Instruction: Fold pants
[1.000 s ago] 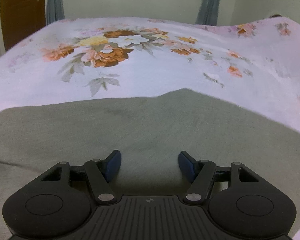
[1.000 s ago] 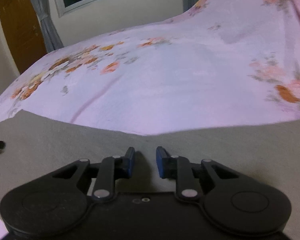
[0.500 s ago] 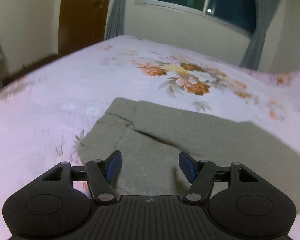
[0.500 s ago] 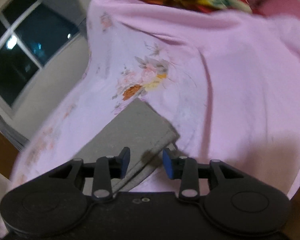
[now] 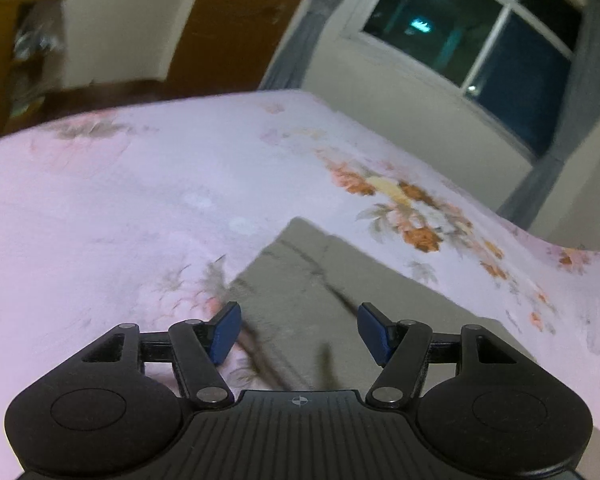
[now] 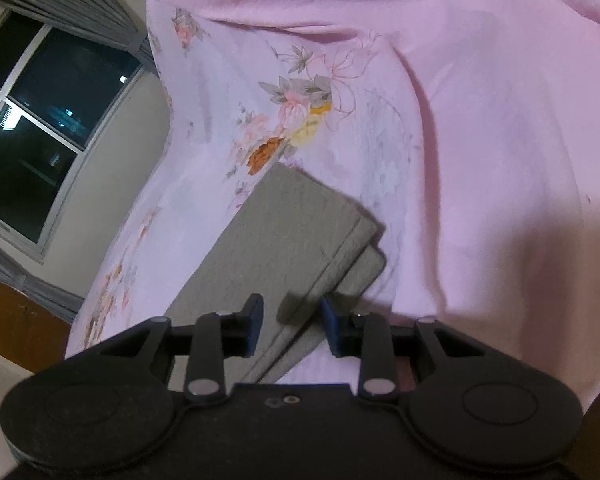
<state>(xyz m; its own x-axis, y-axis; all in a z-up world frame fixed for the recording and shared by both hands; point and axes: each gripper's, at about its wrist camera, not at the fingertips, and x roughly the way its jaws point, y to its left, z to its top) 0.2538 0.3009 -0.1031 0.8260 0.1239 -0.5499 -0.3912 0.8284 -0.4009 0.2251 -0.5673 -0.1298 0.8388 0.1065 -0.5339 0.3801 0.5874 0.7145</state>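
The grey pants [image 5: 340,292] lie flat on the bed, folded leg on leg. In the left wrist view I see their waist end with a dark crease. My left gripper [image 5: 298,332] is open and empty, held above the waist corner. In the right wrist view the stacked leg hems [image 6: 300,240] point toward the pillow end. My right gripper [image 6: 290,324] is open and empty, held just above the near edge of the leg ends.
A pink floral bedsheet [image 5: 140,200] covers the bed [image 6: 480,160]. A window [image 5: 480,28] with grey curtains, a brown door [image 5: 240,20] and a wooden shelf [image 5: 16,60] stand beyond the bed. The sheet rises over a pillow hump [image 6: 380,8].
Both grippers have lifted off the pants and swung outward, the left toward the waist end, the right toward the leg ends. The right jaws have opened wider.
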